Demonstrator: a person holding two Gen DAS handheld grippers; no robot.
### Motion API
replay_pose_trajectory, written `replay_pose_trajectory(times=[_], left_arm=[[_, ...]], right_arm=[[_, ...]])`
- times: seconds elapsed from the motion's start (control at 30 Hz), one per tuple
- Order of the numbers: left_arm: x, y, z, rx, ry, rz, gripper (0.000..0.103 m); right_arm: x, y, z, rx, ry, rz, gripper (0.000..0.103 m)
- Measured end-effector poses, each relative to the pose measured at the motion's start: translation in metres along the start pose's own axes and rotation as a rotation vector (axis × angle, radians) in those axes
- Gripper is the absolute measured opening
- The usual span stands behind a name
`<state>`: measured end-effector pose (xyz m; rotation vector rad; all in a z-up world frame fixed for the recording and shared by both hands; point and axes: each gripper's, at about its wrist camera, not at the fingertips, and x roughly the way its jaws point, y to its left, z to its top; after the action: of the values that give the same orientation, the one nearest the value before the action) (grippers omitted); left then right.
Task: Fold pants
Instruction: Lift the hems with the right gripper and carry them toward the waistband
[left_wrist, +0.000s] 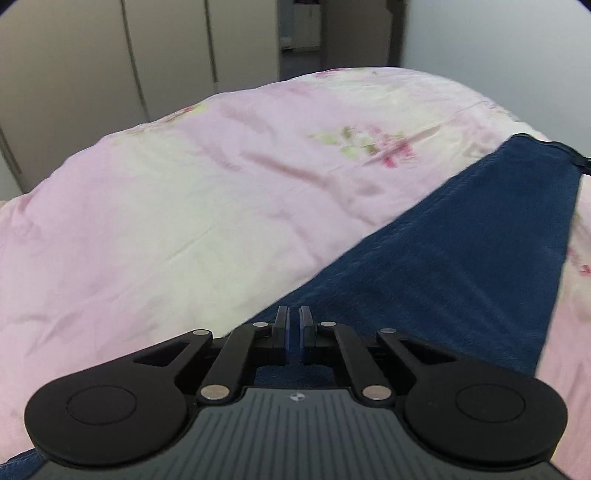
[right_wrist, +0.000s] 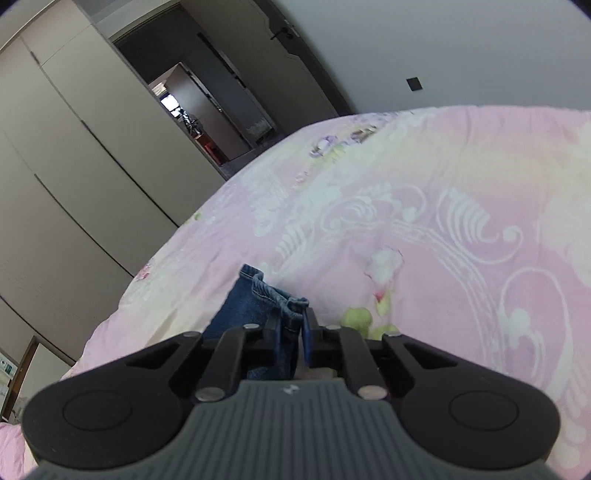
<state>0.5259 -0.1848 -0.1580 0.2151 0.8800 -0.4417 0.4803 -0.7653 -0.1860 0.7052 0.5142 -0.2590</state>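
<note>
While I held both grippers low over the bed (left_wrist: 155, 206), the pants (left_wrist: 461, 258) lay stretched across its pink quilt. My left gripper (left_wrist: 293, 326) had its jaws nearly together, clamped on a thin edge of the pants; my right gripper (right_wrist: 293, 325) pinched their bunched denim hem.

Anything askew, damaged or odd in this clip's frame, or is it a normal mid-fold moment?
Nothing stands out. The dark blue denim pants lie stretched across the pink floral bedspread. The right gripper pinches a bunched hem of the pants; the left gripper is nearly closed over the fabric, grip unclear. No visible tears or spills.
</note>
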Motion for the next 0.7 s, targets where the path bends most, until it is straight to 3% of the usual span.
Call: replay_pose_trajectory(times=[0.07, 0.17, 0.3, 0.43, 0.57, 0.7], left_arm=[[0.004, -0.021, 0.005, 0.052, 0.024, -0.050, 0.004], [0.023, -0.050, 0.005, 0.127, 0.037, -0.016, 0.004], [0.055, -0.051, 0.010, 0.070, 0.051, 0.034, 0.004], [0.061, -0.049, 0.020, 0.033, 0.052, 0.063, 0.006], [0.044, -0.045, 0.030, 0.003, 0.039, 0.084, 0.006], [-0.012, -0.028, 0.031, -0.072, -0.008, 0.068, 0.007]], right_arm=[[-0.010, 0.018, 0.010, -0.060, -0.006, 0.001, 0.006], [-0.026, 0.043, 0.023, -0.115, -0.022, 0.013, 0.006], [-0.049, 0.072, 0.033, -0.177, -0.033, 0.046, 0.006], [-0.076, 0.101, 0.041, -0.230, -0.048, 0.112, 0.006], [-0.114, 0.143, 0.044, -0.269, -0.071, 0.203, 0.006], [-0.155, 0.205, 0.040, -0.338, -0.059, 0.282, 0.007]])
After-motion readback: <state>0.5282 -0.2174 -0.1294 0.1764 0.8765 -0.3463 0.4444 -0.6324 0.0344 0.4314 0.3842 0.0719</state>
